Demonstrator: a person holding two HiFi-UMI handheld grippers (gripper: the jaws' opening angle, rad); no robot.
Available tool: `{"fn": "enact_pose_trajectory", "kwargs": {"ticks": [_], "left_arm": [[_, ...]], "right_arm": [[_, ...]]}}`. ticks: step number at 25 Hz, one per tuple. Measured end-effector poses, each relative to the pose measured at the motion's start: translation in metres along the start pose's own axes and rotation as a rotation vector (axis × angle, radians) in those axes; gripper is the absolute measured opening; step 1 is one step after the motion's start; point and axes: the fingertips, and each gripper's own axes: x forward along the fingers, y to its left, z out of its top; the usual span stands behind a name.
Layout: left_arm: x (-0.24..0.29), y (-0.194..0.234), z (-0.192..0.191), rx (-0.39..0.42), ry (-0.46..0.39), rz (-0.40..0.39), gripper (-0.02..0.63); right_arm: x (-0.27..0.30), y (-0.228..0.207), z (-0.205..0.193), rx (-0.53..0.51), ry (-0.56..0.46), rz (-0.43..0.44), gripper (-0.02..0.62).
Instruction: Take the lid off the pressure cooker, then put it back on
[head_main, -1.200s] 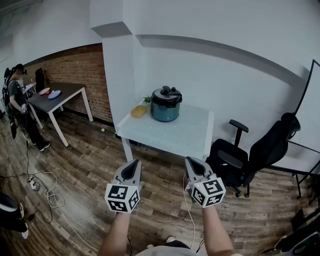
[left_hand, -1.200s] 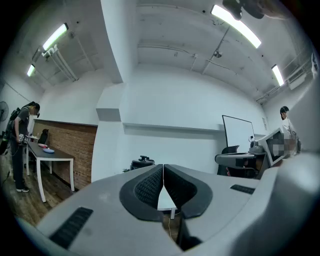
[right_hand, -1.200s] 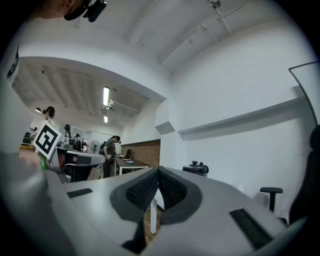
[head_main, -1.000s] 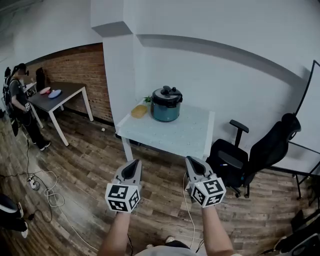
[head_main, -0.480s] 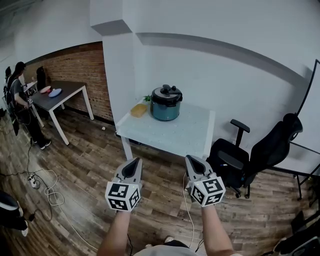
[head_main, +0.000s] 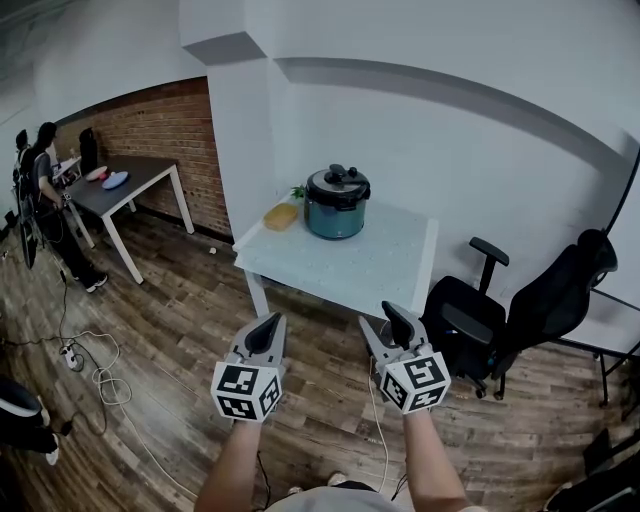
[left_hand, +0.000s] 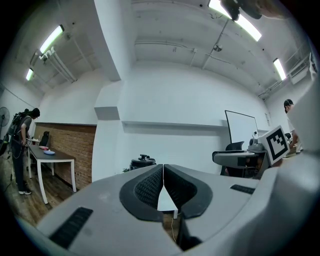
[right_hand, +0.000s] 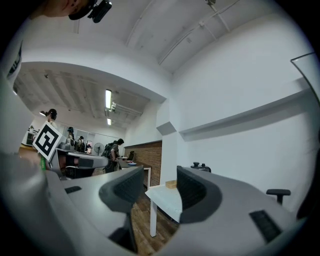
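A teal pressure cooker (head_main: 336, 215) with a dark lid (head_main: 337, 183) and black knob stands at the back of a white table (head_main: 350, 265), against the wall. The lid sits on the pot. Both grippers hang over the wooden floor, well short of the table. My left gripper (head_main: 266, 327) is shut with nothing between its jaws. My right gripper (head_main: 385, 322) is open and empty. The cooker shows small beyond the jaws in the left gripper view (left_hand: 143, 161) and the right gripper view (right_hand: 201, 168).
A tan block (head_main: 281, 216) and a small green plant (head_main: 297, 192) lie left of the cooker. A black office chair (head_main: 520, 305) stands right of the table. A dark table (head_main: 125, 185) and a person (head_main: 45, 195) are far left. Cables (head_main: 90, 375) trail on the floor.
My right gripper has opened; it was shut earlier. The view has shifted slightly, bringing the table a little nearer. The person at far left has moved a bit.
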Motion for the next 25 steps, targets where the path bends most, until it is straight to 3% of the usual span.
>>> {"fn": "enact_pose_trajectory", "kwargs": {"ticks": [5, 7, 18, 25], "left_arm": [[0.010, 0.005, -0.004, 0.000, 0.008, 0.014, 0.015], [0.016, 0.004, -0.006, 0.001, 0.008, 0.015, 0.015], [0.067, -0.006, -0.009, 0.025, 0.011, 0.023, 0.014], [0.100, 0.010, -0.022, 0.025, 0.044, 0.033, 0.015]], "right_arm": [[0.013, -0.007, -0.005, -0.018, 0.013, -0.004, 0.394], [0.017, -0.012, -0.006, -0.015, 0.003, -0.005, 0.445], [0.047, -0.053, -0.021, -0.011, 0.022, 0.030, 0.442], [0.080, -0.075, -0.034, 0.009, 0.029, 0.037, 0.422]]}}
